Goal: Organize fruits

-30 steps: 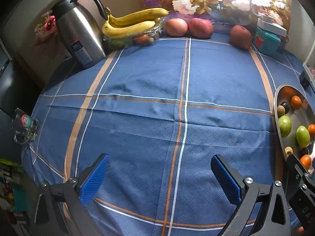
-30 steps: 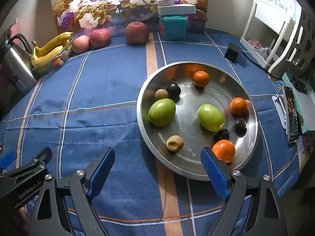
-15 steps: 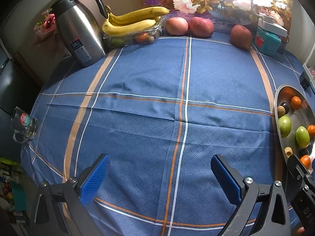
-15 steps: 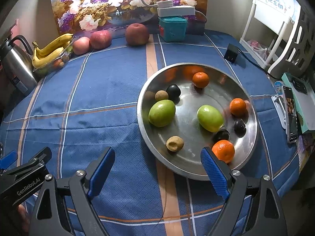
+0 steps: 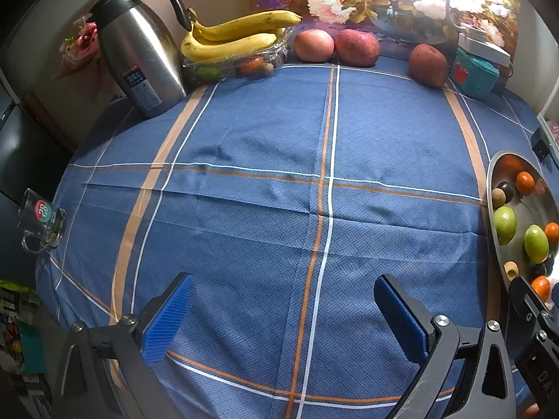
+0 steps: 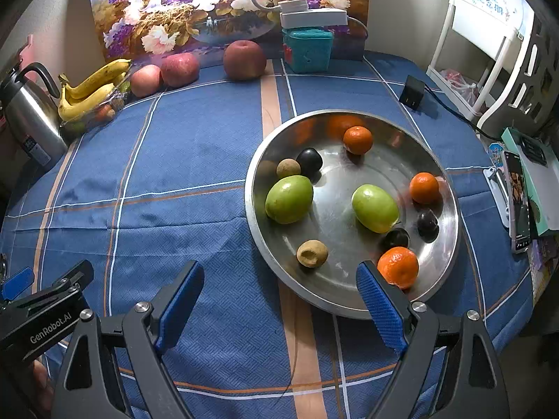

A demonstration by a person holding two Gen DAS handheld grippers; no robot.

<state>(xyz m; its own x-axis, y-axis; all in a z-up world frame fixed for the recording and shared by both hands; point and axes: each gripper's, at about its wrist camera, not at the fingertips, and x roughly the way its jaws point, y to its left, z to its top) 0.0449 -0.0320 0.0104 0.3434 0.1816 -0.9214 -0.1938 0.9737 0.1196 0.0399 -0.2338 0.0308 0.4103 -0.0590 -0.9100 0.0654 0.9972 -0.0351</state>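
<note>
A round steel bowl (image 6: 450, 244) sits on the blue checked cloth and holds several small fruits: two green ones (image 6: 289, 199), three oranges (image 6: 397, 267), dark plums (image 6: 309, 160) and brown kiwis (image 6: 312, 253). My right gripper (image 6: 279, 295) hovers open over the bowl's near rim with nothing between its blue pads. My left gripper (image 5: 284, 314) is open over bare cloth, left of the bowl (image 5: 491, 202). At the table's far edge lie bananas (image 5: 230, 36) on a clear box of fruit (image 5: 241, 64) and three red apples (image 5: 312, 46).
A steel thermos jug (image 5: 139, 56) stands far left, a glass mug (image 5: 40, 223) at the left table edge. A teal box (image 6: 307, 50) and a lamp base stand at the back. A black charger (image 6: 412, 92) with its cable, a phone (image 6: 518, 202) and a white rack are on the right.
</note>
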